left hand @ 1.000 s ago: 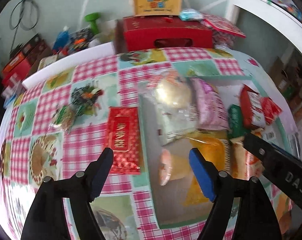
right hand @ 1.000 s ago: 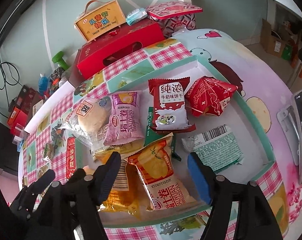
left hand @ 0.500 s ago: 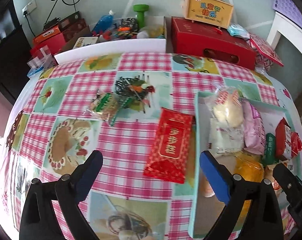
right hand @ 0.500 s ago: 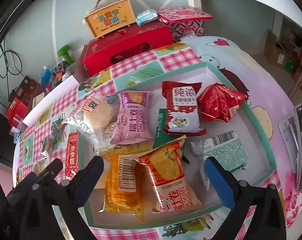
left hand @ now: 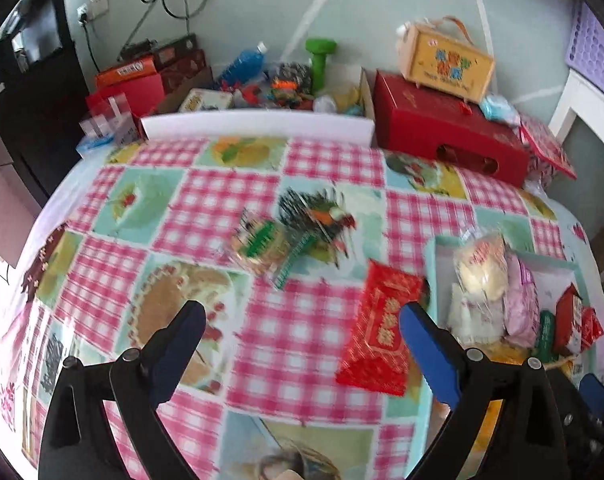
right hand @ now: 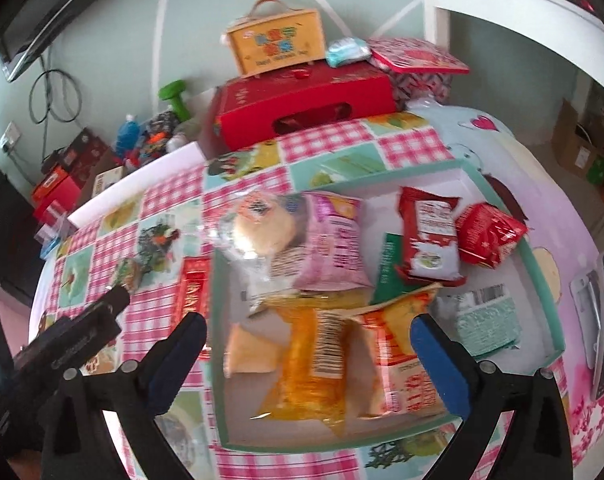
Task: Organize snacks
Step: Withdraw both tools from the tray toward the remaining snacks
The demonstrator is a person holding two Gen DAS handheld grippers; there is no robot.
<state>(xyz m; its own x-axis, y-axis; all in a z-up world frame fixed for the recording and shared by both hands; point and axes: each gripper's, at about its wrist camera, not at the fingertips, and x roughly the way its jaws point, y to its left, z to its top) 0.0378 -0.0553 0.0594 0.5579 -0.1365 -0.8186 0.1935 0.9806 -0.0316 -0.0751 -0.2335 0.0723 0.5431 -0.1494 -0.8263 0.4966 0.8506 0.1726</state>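
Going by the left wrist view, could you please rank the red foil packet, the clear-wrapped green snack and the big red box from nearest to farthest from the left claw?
From the left claw:
1. Red foil packet, beside its right finger.
2. Clear-wrapped green snack, mid-table.
3. Big red box, far edge, right.

Bright daylight, motion blur, fisheye-bent dark edges.

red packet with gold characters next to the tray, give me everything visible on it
The red packet is a flat, glossy, foil-like rectangular pouch with a gold-framed panel of gold characters down its middle; the print is too blurred to read. It lies flat on the checked tablecloth, long axis running away from the camera, right beside the teal tray's left wall, possibly touching it. Neither gripper touches it; it is outside the tray.
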